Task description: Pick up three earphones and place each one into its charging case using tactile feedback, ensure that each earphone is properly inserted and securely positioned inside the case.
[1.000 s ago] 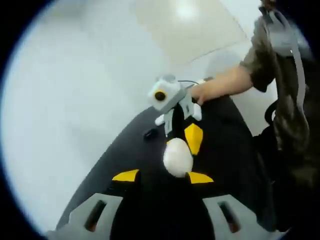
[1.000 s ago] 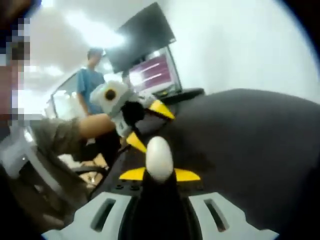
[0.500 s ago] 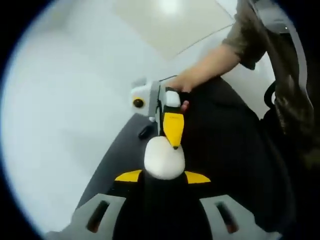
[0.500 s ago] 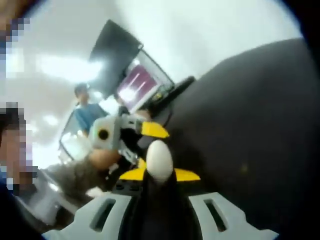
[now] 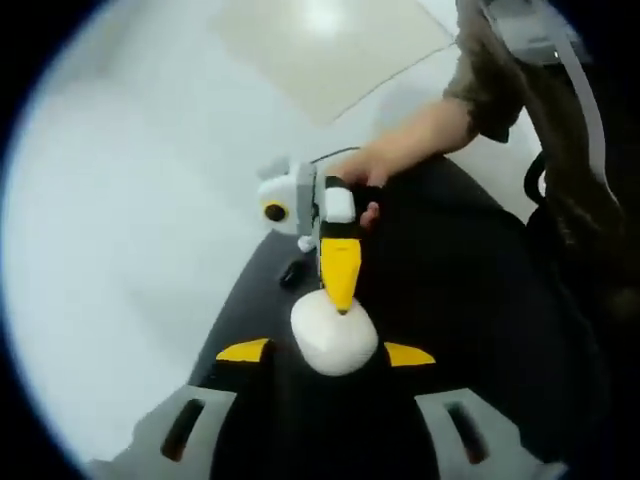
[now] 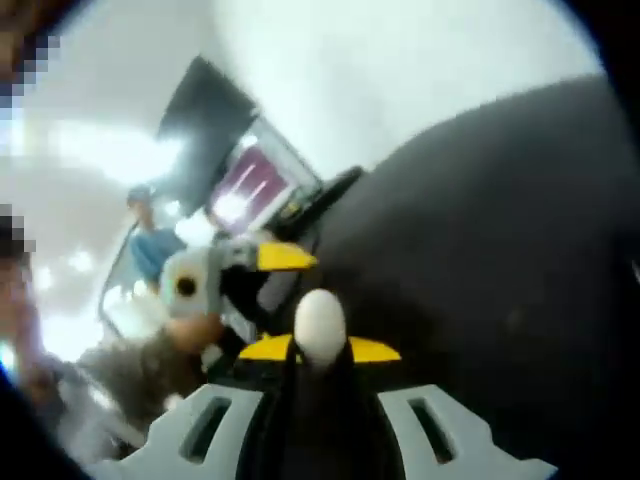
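Two grippers meet over a black table. Nearest in the left gripper view, the left gripper [image 5: 335, 345] has its yellow-tipped jaws pinched on a white rounded object [image 5: 334, 338], which I take for a charging case, though blur hides any lid or opening. The right gripper [image 5: 338, 285] comes in from the far side, its yellow jaw tips touching the top of that case; whether they hold an earphone I cannot tell. In the right gripper view, the right gripper's own jaws are pressed on a small white oval piece [image 6: 319, 325], probably an earphone.

Both items are carried in the air, so a loose pinch or a skewed push could, I judge, drop one or seat the bud crookedly.

Farther off, a small dark item [image 5: 293, 274] lies near the table's left edge [image 5: 222, 310]. Open table [image 5: 440, 270] spreads to the right.
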### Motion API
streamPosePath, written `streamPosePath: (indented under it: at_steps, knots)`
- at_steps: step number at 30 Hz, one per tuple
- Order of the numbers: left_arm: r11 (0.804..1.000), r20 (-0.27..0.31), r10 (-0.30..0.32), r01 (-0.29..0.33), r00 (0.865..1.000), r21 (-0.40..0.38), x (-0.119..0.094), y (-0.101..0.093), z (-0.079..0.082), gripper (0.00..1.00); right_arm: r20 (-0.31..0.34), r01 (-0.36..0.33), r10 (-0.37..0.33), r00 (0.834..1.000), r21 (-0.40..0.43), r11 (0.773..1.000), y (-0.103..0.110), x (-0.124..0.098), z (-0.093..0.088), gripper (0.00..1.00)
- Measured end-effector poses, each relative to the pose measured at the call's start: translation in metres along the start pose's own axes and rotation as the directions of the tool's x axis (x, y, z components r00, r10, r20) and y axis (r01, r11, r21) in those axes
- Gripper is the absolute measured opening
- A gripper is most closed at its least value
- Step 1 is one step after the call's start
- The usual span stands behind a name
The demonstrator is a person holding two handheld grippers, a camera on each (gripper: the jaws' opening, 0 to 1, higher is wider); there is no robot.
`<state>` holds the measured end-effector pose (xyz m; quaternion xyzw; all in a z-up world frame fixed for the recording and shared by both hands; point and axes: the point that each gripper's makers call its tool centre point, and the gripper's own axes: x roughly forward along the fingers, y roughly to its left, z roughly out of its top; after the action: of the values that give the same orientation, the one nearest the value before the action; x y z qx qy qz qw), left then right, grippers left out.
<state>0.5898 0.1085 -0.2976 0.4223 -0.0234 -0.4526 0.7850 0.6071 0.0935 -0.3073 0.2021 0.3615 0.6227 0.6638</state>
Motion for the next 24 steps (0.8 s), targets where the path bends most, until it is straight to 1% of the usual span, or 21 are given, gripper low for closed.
streamPosePath:
  at_steps: [1,2,3,4,6,7,10,12,15,18,20,22,23,24]
  knots:
    - [1.0,-0.002,-0.006,0.006,1.0,-0.001,0.002,-0.001,0.0,0.37,0.006,0.015,-0.015,1.0,0.018,1.0,-0.001,-0.002,-0.001,0.21]
    - [1.0,-0.001,-0.013,0.013,1.0,-0.027,0.005,-0.003,0.0,0.35,0.005,0.021,-0.021,1.0,0.012,1.0,0.0,-0.004,-0.002,0.21]
    - [0.997,0.002,-0.02,0.021,1.0,-0.07,0.008,-0.004,0.0,0.34,0.001,0.041,-0.041,0.999,0.004,0.999,0.0,-0.006,-0.004,0.21]
    - [0.99,-0.003,-0.019,0.018,1.0,-0.139,0.011,-0.002,-0.002,0.34,-0.034,0.066,-0.067,0.997,-0.032,0.997,0.002,-0.012,-0.011,0.21]
    - [0.971,-0.004,-0.017,0.016,1.0,-0.239,0.013,0.001,-0.005,0.35,-0.037,0.092,-0.095,0.995,-0.061,0.994,0.002,-0.018,-0.014,0.21]
    - [0.964,0.004,-0.018,0.018,1.0,-0.265,0.013,0.002,-0.006,0.35,-0.046,0.101,-0.104,0.994,-0.071,0.992,0.001,-0.021,-0.015,0.22]
    - [0.959,0.037,-0.006,0.016,0.999,-0.281,0.013,0.002,-0.008,0.34,-0.061,0.12,-0.13,0.99,-0.145,0.982,-0.001,-0.026,-0.016,0.22]
    - [0.957,0.05,-0.008,0.022,0.999,-0.288,0.014,0.003,-0.008,0.33,-0.061,0.114,-0.124,0.99,-0.138,0.984,-0.001,-0.025,-0.016,0.22]
    - [0.953,0.042,-0.022,0.034,0.999,-0.302,0.016,0.006,-0.008,0.36,-0.049,0.1,-0.107,0.993,-0.124,0.987,-0.004,-0.026,-0.012,0.22]
    - [0.951,0.043,-0.036,0.047,0.998,-0.306,0.019,0.006,-0.007,0.37,-0.028,0.091,-0.095,0.995,-0.125,0.988,-0.003,-0.027,-0.008,0.26]
    - [0.952,0.055,-0.035,0.05,0.998,-0.303,0.023,0.005,-0.005,0.37,-0.005,0.09,-0.091,0.996,-0.141,0.986,-0.003,-0.028,-0.003,0.3]
    - [0.948,0.067,-0.041,0.06,0.997,-0.314,0.027,0.006,-0.004,0.36,0.012,0.101,-0.1,0.995,-0.192,0.976,-0.005,-0.03,0.001,0.34]
    - [0.946,0.071,-0.043,0.063,0.997,-0.317,0.029,0.006,-0.004,0.36,0.012,0.119,-0.119,0.993,-0.235,0.965,-0.007,-0.031,0.002,0.35]
    - [0.944,0.073,-0.048,0.07,0.996,-0.322,0.03,0.008,-0.004,0.37,0.0,0.142,-0.148,0.989,-0.286,0.948,-0.009,-0.035,-0.001,0.35]
